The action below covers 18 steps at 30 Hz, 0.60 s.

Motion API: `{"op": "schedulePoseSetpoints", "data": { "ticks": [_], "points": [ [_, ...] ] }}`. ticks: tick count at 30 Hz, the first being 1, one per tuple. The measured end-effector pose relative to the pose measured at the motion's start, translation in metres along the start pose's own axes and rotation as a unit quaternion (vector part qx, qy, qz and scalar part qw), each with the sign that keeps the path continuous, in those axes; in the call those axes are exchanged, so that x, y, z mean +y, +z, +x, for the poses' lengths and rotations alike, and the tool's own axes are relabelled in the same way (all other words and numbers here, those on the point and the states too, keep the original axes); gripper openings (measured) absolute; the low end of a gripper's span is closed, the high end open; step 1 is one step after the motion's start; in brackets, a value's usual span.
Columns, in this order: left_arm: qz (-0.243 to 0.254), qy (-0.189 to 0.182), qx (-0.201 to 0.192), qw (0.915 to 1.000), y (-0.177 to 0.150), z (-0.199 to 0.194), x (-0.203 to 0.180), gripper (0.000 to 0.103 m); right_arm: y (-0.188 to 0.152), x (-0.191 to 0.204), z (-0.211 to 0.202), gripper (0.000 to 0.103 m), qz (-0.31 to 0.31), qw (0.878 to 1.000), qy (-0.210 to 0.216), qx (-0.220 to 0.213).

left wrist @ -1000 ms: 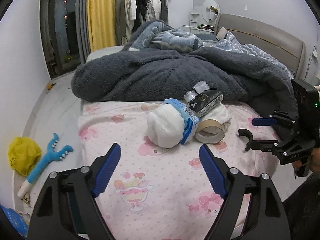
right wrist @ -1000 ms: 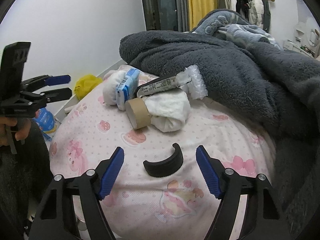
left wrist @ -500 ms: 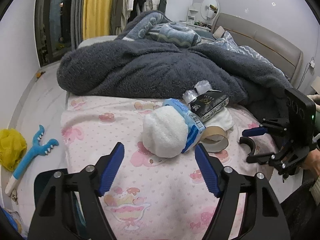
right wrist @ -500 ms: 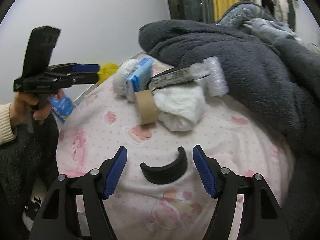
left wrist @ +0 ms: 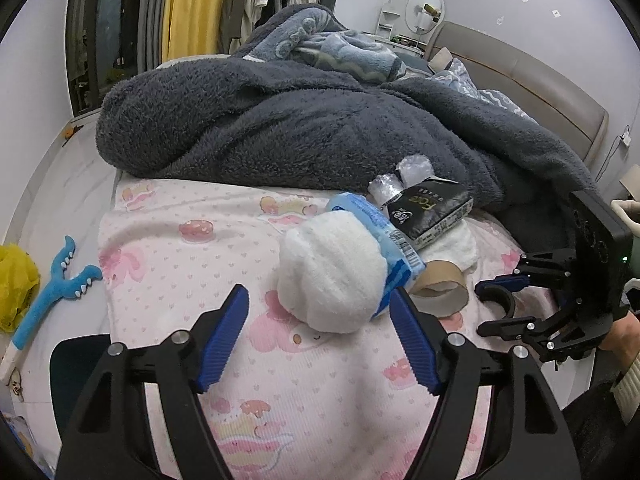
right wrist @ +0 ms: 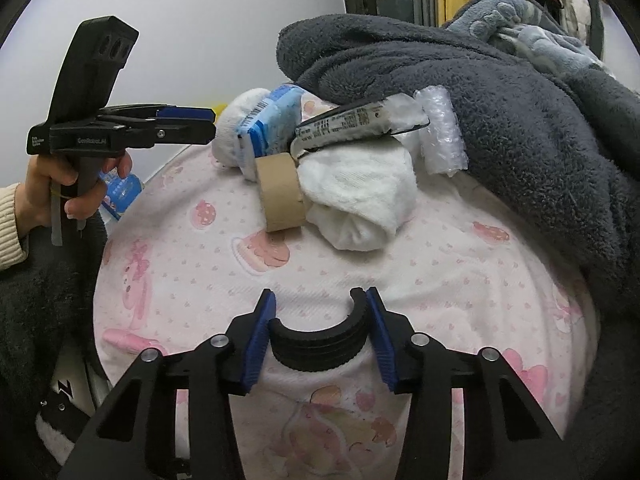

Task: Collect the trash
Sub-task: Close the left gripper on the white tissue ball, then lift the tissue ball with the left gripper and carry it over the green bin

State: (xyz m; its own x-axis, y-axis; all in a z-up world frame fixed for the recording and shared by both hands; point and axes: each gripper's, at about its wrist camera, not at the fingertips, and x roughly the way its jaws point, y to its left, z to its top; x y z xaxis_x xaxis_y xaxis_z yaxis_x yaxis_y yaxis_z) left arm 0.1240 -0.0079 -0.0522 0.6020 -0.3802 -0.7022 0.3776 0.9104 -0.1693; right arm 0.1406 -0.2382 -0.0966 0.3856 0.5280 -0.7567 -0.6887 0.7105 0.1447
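A pile of trash lies on the pink bed sheet (left wrist: 168, 240): a white fluffy wad (left wrist: 332, 272), a blue tissue pack (left wrist: 384, 240), a black carton (left wrist: 432, 208), a cardboard roll (left wrist: 440, 288), bubble wrap (left wrist: 408, 172). My left gripper (left wrist: 320, 344) is open, just short of the white wad. My right gripper (right wrist: 318, 334) is shut on a black curved plastic piece (right wrist: 318, 340) on the sheet; the piece also shows in the left wrist view (left wrist: 498, 294). In the right wrist view the roll (right wrist: 280, 192), a white cloth (right wrist: 360, 204) and the carton (right wrist: 352, 124) lie ahead.
A dark grey fleece blanket (left wrist: 300, 128) is heaped behind the pile. On the floor to the left lie a blue toy (left wrist: 52, 292) and a yellow bag (left wrist: 16, 280). A headboard (left wrist: 520, 80) stands at the far right.
My right gripper closed on the black curved piece, which lay loose between its open fingers before. My left gripper moved forward toward the white wad and stayed open.
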Motion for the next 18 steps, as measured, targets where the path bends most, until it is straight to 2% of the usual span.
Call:
{"op": "schedulePoseSetpoints", "data": {
  "ticks": [8, 11, 13, 14, 15, 18],
  "points": [
    [-0.021, -0.017, 0.003, 0.9996, 0.004, 0.009, 0.004, 0.08, 0.006, -0.005, -0.028, 0.046, 0.03, 0.997, 0.015, -0.062],
    [-0.035, -0.027, 0.008, 0.999, 0.007, 0.014, 0.006, 0.079, 0.01, -0.002, -0.029, 0.046, 0.033, 0.997, 0.015, -0.071],
    [-0.044, -0.039, 0.012, 0.9982, 0.008, 0.018, 0.007, 0.076, 0.016, 0.0, -0.031, 0.046, 0.033, 0.996, 0.015, -0.077],
    [-0.047, -0.041, 0.013, 0.998, 0.009, 0.02, 0.008, 0.072, 0.019, 0.001, -0.034, 0.046, 0.037, 0.995, 0.021, -0.088],
    [-0.049, -0.043, 0.017, 0.9978, 0.009, 0.022, 0.008, 0.063, 0.022, 0.0, -0.036, 0.045, 0.039, 0.995, 0.025, -0.093],
    [-0.049, -0.044, 0.021, 0.9976, 0.01, 0.024, 0.008, 0.051, 0.032, 0.002, -0.039, 0.046, 0.042, 0.993, 0.026, -0.104]
  ]
}}
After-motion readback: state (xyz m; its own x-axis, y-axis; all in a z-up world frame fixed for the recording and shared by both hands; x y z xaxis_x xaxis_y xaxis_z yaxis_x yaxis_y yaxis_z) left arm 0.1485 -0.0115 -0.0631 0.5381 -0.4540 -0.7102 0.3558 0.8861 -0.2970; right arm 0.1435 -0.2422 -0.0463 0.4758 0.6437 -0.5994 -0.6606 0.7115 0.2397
